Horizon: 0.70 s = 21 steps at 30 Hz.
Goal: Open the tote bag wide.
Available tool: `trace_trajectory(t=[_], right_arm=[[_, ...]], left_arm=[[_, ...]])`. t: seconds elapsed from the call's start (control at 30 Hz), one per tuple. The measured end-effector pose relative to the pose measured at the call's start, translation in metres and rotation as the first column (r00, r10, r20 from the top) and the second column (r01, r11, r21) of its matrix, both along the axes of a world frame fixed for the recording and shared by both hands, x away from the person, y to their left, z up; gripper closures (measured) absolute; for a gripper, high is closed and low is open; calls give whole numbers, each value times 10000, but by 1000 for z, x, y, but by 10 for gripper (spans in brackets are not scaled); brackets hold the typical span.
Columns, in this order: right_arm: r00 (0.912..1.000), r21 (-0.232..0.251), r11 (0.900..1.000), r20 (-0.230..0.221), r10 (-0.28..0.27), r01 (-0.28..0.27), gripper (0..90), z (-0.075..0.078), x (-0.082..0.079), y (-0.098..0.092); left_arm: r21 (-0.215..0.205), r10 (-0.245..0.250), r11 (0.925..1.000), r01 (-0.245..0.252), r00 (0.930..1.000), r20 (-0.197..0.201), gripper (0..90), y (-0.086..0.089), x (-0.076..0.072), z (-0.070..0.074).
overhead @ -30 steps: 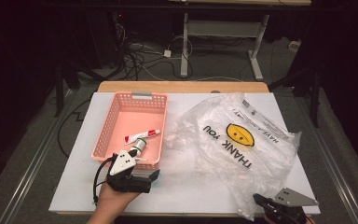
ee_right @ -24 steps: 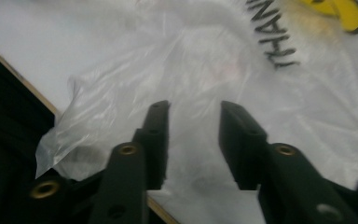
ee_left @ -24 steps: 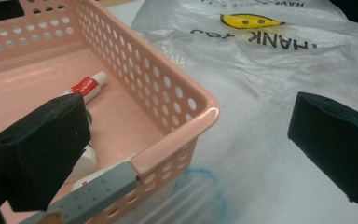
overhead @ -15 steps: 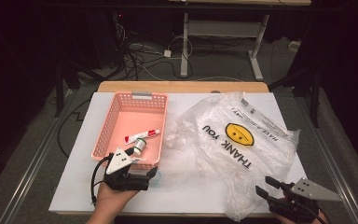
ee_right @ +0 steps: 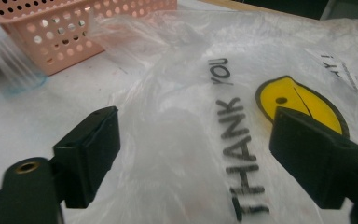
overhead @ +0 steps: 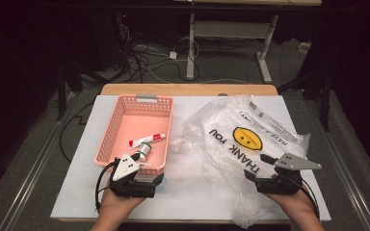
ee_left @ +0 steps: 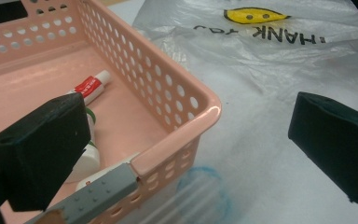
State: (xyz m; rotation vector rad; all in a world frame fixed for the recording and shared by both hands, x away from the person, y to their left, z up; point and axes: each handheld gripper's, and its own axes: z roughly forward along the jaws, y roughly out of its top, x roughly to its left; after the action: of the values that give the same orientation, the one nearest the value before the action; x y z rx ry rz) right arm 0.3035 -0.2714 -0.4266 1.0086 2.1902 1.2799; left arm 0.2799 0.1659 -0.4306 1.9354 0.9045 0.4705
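The white table [overhead: 77, 192] has bare room along its near edge, between the two hands. The pink basket [overhead: 120, 113] has tall walls that block the left side. The big plastic bag [overhead: 231, 149] covers most of the right side.

The bag [overhead: 241, 144] at the table's three o'clock is thin, crinkled, glossy translucent plastic; the perforated basket [overhead: 108, 139] at nine o'clock is smooth pink plastic; the table [overhead: 77, 192] top looks matt white
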Motion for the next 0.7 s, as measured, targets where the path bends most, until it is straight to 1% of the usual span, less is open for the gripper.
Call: trace_trajectory(t=[0.07,0.1,0.2,0.27,0.37,0.5,0.6,0.67,0.7], right_arm=[[10000,69,10000,-7,29,-29,121,0,7,7],[9999,29,9999,3,120,-120,106,0,11,11],[9998,-26,9998,96,177,-177,51,0,18,21],[9998,-64,9998,62,184,-183,1,-1,23,27],[9996,-144,9995,68,265,-264,0,-2,31,35],[9992,-102,9991,-43,410,-410,0,-1,42,46],[9979,-247,9977,-157,631,-635,1,0,50,54],[9973,-228,9970,-67,736,-737,8,0,53,57],[9971,-242,9968,-35,766,-767,27,0,54,58]], left_arm=[[100,-56,9999,57,10000,-43,0,-1,0,0],[144,-106,9998,106,9999,-58,0,-2,0,0],[112,-54,9999,54,10000,5,0,-2,-1,0],[88,-66,9999,66,10000,28,0,-3,-1,0],[74,-85,9999,86,9999,-80,0,-4,-1,0],[-66,-165,9998,164,9996,-218,0,-3,0,0],[-225,-198,9996,195,9997,-116,0,-1,0,1],[-232,-174,9996,172,9998,-53,0,1,-1,2],[-307,-142,9994,141,9999,-51,0,2,-1,2]])
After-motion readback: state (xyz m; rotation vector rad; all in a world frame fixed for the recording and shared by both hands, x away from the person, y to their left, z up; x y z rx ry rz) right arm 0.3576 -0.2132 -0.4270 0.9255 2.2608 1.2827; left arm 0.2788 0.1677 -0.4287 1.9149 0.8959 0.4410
